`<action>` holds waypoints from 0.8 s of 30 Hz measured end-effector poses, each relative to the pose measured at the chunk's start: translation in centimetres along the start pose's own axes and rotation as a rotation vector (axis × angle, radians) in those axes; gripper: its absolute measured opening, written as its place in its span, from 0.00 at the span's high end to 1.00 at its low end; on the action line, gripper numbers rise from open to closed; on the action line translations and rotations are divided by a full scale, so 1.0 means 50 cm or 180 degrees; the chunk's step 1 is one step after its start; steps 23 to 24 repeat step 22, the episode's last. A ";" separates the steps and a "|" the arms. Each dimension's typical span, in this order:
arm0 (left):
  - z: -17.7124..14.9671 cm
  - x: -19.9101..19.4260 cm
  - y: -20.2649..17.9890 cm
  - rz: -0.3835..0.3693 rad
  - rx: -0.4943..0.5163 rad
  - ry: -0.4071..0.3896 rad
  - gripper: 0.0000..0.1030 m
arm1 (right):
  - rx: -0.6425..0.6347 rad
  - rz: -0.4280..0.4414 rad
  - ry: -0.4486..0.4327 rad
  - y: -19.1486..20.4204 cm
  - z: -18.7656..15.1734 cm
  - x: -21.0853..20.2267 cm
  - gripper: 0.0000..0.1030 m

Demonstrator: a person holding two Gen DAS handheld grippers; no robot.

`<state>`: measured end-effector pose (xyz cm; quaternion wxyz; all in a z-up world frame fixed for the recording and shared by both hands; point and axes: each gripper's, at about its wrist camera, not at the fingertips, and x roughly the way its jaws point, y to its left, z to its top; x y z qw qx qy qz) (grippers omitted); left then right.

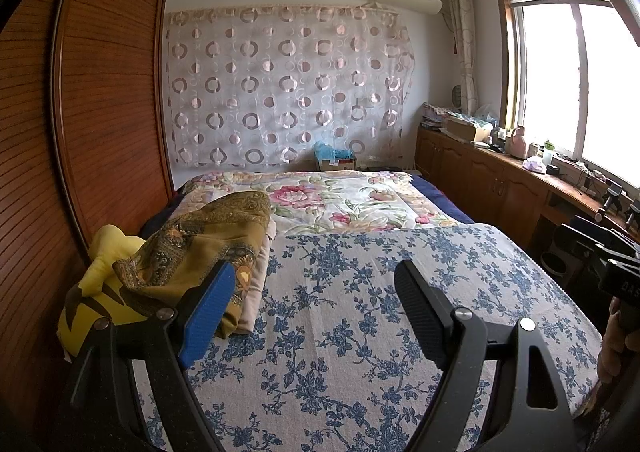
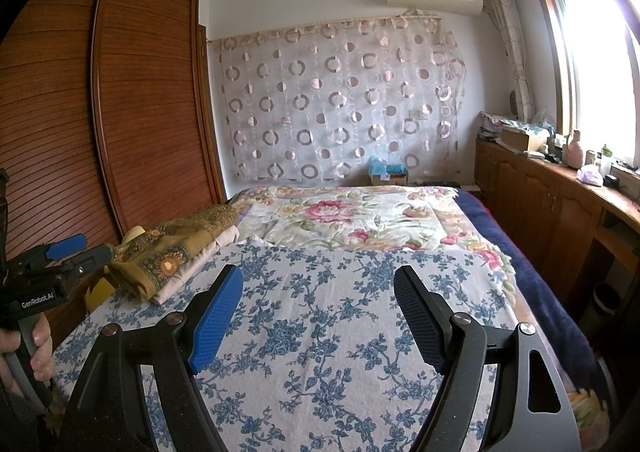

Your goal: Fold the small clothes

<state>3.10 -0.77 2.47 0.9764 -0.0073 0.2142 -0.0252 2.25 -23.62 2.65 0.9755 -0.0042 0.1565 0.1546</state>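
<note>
Left wrist view: left gripper (image 1: 314,292) spread wide, nothing between the pads, hovering over the blue-flowered sheet (image 1: 360,312).
Right wrist view: right gripper (image 2: 318,292) just as wide, pads bare, also above the sheet.
Left pad: blue pad (image 1: 206,316) sits in front of the clothes pile's near edge in this view; whether it touches, can't tell.
Clothes: olive patterned cloth (image 1: 200,236) heaped on a folded beige piece (image 1: 254,292), at the bed's left edge, left of both grippers.
Yellow: a yellow soft thing (image 1: 100,284) tucked beside the pile, against the wardrobe (image 1: 100,92).
Beyond: rose quilt (image 1: 340,200) covers the far half of the bed.
Hands: a hand (image 2: 24,348) grips the left handle at the frame's edge.
Room: ringed curtain (image 1: 280,84) on the back wall, window (image 1: 580,72) at right.
</note>
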 end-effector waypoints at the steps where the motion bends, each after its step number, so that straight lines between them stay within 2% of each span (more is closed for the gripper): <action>1: 0.000 0.000 0.000 -0.0002 0.0002 0.0001 0.20 | 0.0002 -0.0006 0.0001 0.001 0.000 0.000 0.23; 24: -0.002 -0.002 0.001 0.0000 0.0004 -0.0013 0.20 | 0.0016 0.0006 -0.0022 0.006 -0.002 0.006 0.23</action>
